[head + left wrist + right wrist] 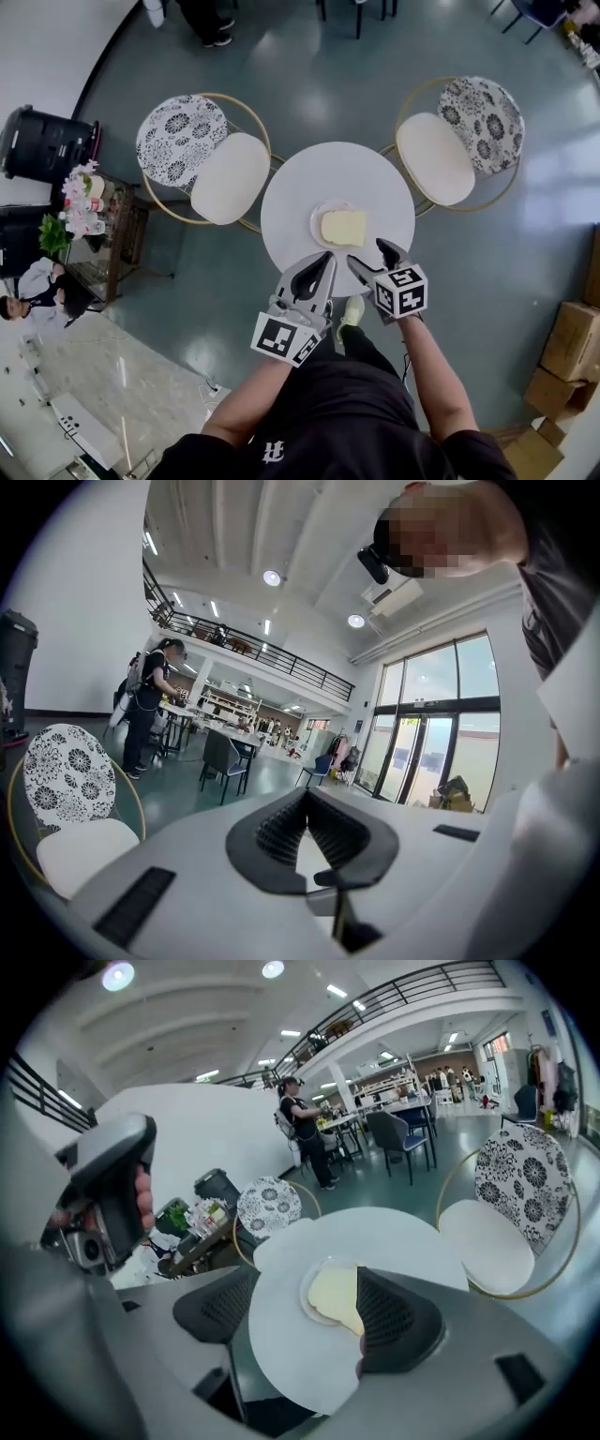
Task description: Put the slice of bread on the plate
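Observation:
A pale yellow slice of bread (344,228) lies flat on a small clear plate (319,217) near the front of the round white table (319,173). My right gripper (368,253) hangs above the table's front edge, open, with nothing between its jaws. In the right gripper view the bread (333,1296) and plate (307,1299) show below, between the spread jaws of the right gripper (307,1274). My left gripper (325,262) is beside it at the table's near edge, its jaws together and empty. The left gripper (306,799) points out across the room.
Two chairs with white seats and patterned backs flank the table, one on the left (230,178) and one on the right (436,157). A small shelf with bottles and flowers (94,211) stands far left. Cardboard boxes (567,342) sit at right. A person (300,1129) stands far off.

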Tool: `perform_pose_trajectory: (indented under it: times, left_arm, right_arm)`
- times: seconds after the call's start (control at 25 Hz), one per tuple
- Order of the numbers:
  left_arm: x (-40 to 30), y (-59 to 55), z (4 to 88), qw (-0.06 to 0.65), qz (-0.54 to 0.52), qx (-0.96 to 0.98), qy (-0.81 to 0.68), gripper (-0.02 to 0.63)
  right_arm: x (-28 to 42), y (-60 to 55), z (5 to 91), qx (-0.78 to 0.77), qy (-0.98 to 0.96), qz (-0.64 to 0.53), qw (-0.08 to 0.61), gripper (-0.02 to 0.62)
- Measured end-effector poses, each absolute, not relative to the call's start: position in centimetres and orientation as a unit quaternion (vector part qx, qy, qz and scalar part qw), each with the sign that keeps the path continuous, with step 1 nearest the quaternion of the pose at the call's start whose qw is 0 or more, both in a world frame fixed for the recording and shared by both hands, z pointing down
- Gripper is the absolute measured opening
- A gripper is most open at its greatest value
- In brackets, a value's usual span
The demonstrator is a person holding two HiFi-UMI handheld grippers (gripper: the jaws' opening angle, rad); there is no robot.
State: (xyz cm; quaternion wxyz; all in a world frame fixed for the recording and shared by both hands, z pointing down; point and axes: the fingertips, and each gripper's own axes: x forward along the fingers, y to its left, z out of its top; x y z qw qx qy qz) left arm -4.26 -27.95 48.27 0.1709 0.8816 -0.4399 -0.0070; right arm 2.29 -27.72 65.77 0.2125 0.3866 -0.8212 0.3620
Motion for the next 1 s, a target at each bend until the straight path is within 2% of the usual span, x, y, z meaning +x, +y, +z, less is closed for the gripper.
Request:
perform_pose_trajectory:
  times: [0.16, 0.76, 1.0]
  left_arm:
    - [-3.6, -26.3, 46.8, 0.171, -0.006, 0.879, -0.445, 0.006]
    - [-1.3, -21.2, 39.3, 0.142, -0.016, 0.875, -0.462, 0.006]
    - [-0.4, -20.0, 35.4, 0.119, -0.035, 0.880, -0.459, 0.006]
  right_arm:
    - [2.4, -26.7, 60.1, 0.374, -0.848, 0.334, 0.170, 0.349]
    - [4.5, -21.6, 40.3, 0.367, -0.909, 0.197, 0.023, 0.145]
    - [5.3, -20.0, 35.4, 0.370, -0.916, 0.155, -0.008, 0.094]
